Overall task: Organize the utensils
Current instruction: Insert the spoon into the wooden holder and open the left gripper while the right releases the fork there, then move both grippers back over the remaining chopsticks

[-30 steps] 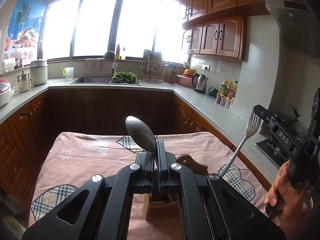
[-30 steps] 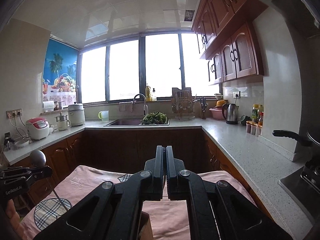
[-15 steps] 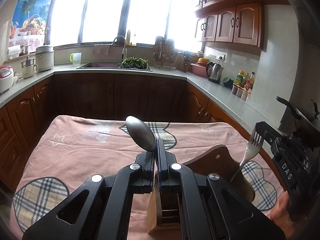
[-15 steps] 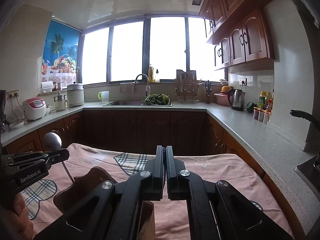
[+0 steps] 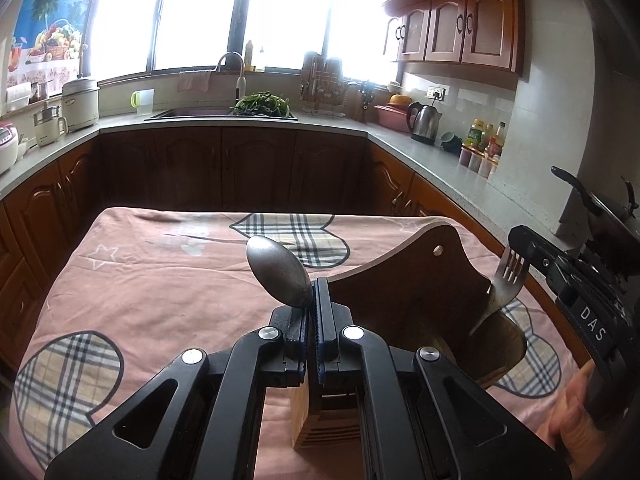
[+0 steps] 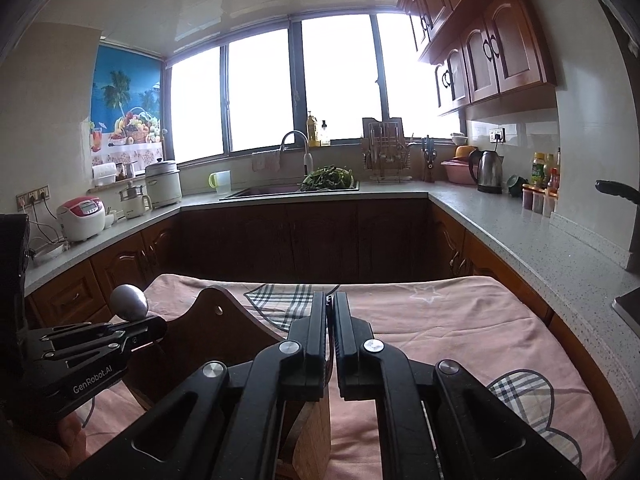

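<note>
My left gripper point(image 5: 312, 300) is shut on a metal spoon point(image 5: 278, 270), bowl up, above a wooden utensil holder point(image 5: 404, 292) on the pink-clothed table point(image 5: 160, 280). The right gripper point(image 5: 532, 252) at the right edge is shut on a fork point(image 5: 506, 280), whose handle reaches down into the holder's round compartment. In the right wrist view, the right gripper point(image 6: 330, 304) has its jaws together with the fork's thin edge between them. The left gripper point(image 6: 156, 324) with the spoon point(image 6: 128, 302) shows at the left beside the holder point(image 6: 224, 332).
Dark wood cabinets and a grey counter point(image 5: 440, 160) ring the table. A sink point(image 5: 200, 112) with greens, a kettle point(image 5: 424, 122), bottles and rice cookers stand on it. A stove with a pan point(image 5: 600, 200) is at the right.
Both grippers have dropped toward the table and the holder. The fork's handle has gone down into the holder's round compartment. The spoon stays gripped above the holder.
</note>
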The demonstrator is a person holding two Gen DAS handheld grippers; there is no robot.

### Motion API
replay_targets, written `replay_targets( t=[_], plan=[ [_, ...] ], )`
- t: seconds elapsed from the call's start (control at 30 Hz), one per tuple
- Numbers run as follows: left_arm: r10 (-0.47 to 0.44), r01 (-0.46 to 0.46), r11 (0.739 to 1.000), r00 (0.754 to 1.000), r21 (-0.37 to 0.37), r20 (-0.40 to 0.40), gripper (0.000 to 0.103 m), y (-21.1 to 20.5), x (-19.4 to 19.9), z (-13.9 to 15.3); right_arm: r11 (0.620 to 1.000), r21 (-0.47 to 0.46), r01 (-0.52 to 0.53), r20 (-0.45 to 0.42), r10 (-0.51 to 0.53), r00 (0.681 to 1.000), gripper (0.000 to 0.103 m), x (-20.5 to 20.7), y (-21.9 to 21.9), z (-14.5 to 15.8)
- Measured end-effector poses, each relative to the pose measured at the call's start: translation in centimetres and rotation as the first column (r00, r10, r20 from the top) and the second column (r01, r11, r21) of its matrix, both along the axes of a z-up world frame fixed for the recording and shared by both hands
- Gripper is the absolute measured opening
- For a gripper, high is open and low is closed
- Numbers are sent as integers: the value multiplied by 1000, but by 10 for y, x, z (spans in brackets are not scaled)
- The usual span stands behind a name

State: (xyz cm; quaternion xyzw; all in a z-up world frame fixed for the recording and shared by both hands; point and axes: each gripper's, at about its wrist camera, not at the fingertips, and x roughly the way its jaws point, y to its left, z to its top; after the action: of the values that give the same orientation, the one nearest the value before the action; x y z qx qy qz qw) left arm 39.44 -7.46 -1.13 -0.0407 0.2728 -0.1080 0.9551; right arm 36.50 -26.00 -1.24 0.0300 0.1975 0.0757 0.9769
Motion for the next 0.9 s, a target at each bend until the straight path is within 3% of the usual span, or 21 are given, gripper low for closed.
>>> replay_targets(
  t=[0.1, 0.23, 0.33, 0.43, 0.53, 0.6, 0.67, 0.73, 0.9],
  plan=[
    [2, -2, 1000, 1000, -3, -4, 11, 1, -1, 1, 1000, 28, -10, -17, 10, 1000, 8, 0, -2, -1],
    [12, -12, 1000, 1000, -4, 0, 32, 4, -4, 3, 999, 50, -6, -25, 7, 1000, 10, -1, -3, 0],
    [30, -30, 1000, 1000, 9, 0, 43, 6, -7, 4, 997, 70, 10, -26, -8, 1000, 34, -1, -10, 0],
    [24, -24, 1000, 1000, -1, -6, 49, 8, -9, 4, 994, 106, 16, -31, -13, 999, 39, -3, -17, 1],
    [28, -28, 1000, 1000, -6, -1, 69, 11, -14, 8, 987, 158, 15, -38, -9, 999, 48, -6, -26, 4],
    [31, -31, 1000, 999, -5, 8, 79, 13, -20, 11, 980, 199, 16, -42, -8, 999, 62, -10, -34, 7],
    [31, -31, 1000, 999, -5, 9, 86, 16, -27, 13, 969, 248, 10, -35, -1, 999, 85, -17, -41, 12],
    [31, -31, 999, 1000, -8, 5, 89, 19, -34, 16, 959, 281, 14, -27, -7, 1000, 92, -27, -47, 16],
    [51, -51, 998, 999, -27, -10, 98, 35, -63, 17, 945, 327, 19, -30, -10, 1000, 94, -55, -61, 23]
  ],
)
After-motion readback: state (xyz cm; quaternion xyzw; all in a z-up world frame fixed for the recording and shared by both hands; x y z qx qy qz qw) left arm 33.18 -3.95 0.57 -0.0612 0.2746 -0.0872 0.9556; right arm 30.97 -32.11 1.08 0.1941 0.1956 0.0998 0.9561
